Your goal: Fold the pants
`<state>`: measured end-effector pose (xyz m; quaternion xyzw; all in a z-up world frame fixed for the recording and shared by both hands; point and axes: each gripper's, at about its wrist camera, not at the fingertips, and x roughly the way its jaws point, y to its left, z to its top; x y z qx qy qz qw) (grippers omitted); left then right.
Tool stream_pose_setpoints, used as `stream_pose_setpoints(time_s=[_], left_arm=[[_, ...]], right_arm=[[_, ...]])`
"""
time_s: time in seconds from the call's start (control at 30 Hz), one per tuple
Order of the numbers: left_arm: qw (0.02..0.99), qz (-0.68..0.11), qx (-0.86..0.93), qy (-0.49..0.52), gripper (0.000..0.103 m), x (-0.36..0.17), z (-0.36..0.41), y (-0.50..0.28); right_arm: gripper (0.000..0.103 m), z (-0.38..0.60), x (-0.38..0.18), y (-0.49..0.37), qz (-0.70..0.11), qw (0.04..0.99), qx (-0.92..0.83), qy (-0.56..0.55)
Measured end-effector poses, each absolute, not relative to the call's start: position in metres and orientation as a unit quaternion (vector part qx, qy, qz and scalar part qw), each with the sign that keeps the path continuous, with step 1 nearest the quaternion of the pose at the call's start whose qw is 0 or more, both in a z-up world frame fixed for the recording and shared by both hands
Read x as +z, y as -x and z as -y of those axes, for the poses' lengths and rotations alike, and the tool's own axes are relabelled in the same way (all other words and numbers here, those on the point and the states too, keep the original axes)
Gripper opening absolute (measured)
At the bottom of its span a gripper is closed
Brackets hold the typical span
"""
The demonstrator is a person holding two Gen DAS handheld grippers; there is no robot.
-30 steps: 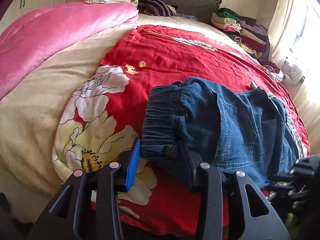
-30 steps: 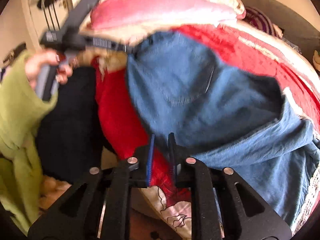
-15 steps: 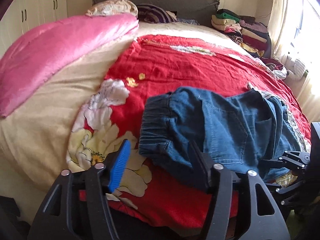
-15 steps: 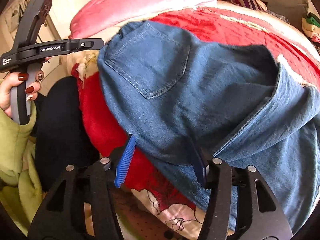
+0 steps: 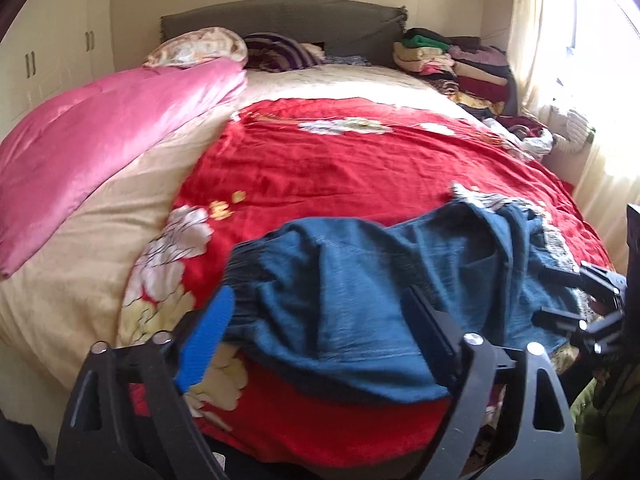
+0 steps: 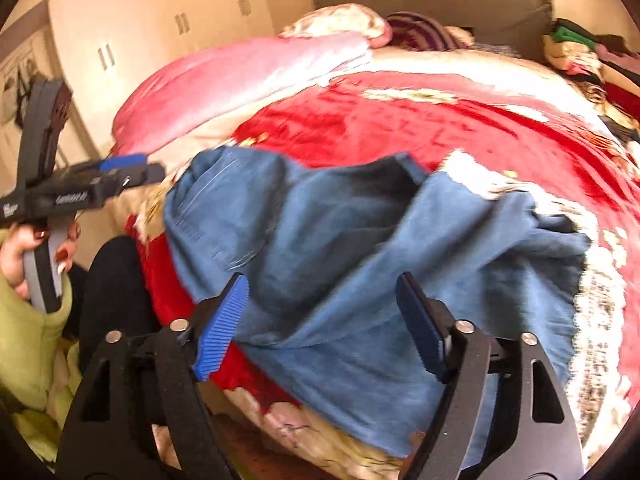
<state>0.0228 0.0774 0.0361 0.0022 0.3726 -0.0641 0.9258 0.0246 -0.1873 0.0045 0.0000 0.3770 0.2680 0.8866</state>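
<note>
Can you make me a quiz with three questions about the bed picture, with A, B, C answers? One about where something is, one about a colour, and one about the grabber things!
1. Where do the jeans lie?
A. On the red blanket near the foot of the bed
B. On the wardrobe
C. On the stack of clothes

2. What colour is the quilt on the left side of the bed?
A. Green
B. Pink
C. Black

3. How are the left gripper and right gripper?
A. Both pinching the jeans
B. One open, one shut
C. Both open, holding nothing

Answers:
1. A, the blue denim rests on the red flowered cover.
2. B, it is shiny pink.
3. C, each pair of fingers is spread wide with nothing clamped between them.
</note>
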Motion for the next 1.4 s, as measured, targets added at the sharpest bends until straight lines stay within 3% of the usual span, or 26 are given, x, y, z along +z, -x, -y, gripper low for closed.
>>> stream_pose_setpoints(time_s=[0.2, 0.4, 0.5, 0.6, 0.77, 0.83, 0.9, 0.97, 1.0, 1.1, 1.13, 1.4], left_arm=[[0.919, -0.375, -0.124, 0.000, 0.088, 0.037, -0.040, -0.036], [0.896, -0.393, -0.205, 0.010, 0.085, 0.021, 0.006, -0.044], [0.876, -0.410, -0.252, 0.025, 0.068, 0.008, 0.031, -0.048], [0.858, -0.428, -0.282, 0.037, 0.059, -0.006, 0.053, -0.050], [0.838, -0.452, -0.302, 0.046, 0.053, -0.034, 0.079, -0.051], [0.832, -0.459, -0.308, 0.047, 0.015, -0.044, 0.085, -0.051], [0.830, -0.459, -0.316, 0.026, 0.005, -0.051, 0.095, -0.047], [0.831, -0.458, -0.317, 0.014, 0.005, -0.053, 0.100, -0.044], [0.831, -0.456, -0.319, 0.012, 0.005, -0.053, 0.100, -0.043], [0.833, -0.450, -0.321, 0.010, 0.005, -0.051, 0.098, -0.041], [0.834, -0.449, -0.321, 0.010, 0.005, -0.050, 0.097, -0.041], [0.842, -0.435, -0.319, 0.010, 0.006, -0.048, 0.085, -0.044]], right_arm=[[0.081, 0.227, 0.012, -0.046, -0.364, 0.907, 0.211, -0.013], [0.083, 0.248, 0.019, -0.074, -0.365, 0.915, 0.174, 0.001], [0.083, 0.246, 0.024, -0.095, -0.369, 0.914, 0.166, 0.014], [0.084, 0.239, 0.027, -0.125, -0.377, 0.910, 0.175, 0.003], [0.084, 0.214, 0.013, -0.181, -0.418, 0.889, 0.188, -0.005], [0.084, 0.200, 0.002, -0.199, -0.437, 0.883, 0.169, 0.024], [0.084, 0.192, -0.012, -0.217, -0.457, 0.875, 0.154, 0.033], [0.084, 0.191, -0.028, -0.233, -0.484, 0.865, 0.130, 0.030], [0.080, 0.192, -0.035, -0.238, -0.493, 0.862, 0.115, 0.033], [0.014, 0.199, -0.044, -0.239, -0.496, 0.858, 0.131, 0.032], [0.006, 0.205, -0.041, -0.235, -0.490, 0.859, 0.146, 0.016], [0.005, 0.304, 0.019, -0.144, -0.407, 0.901, 0.117, -0.095]])
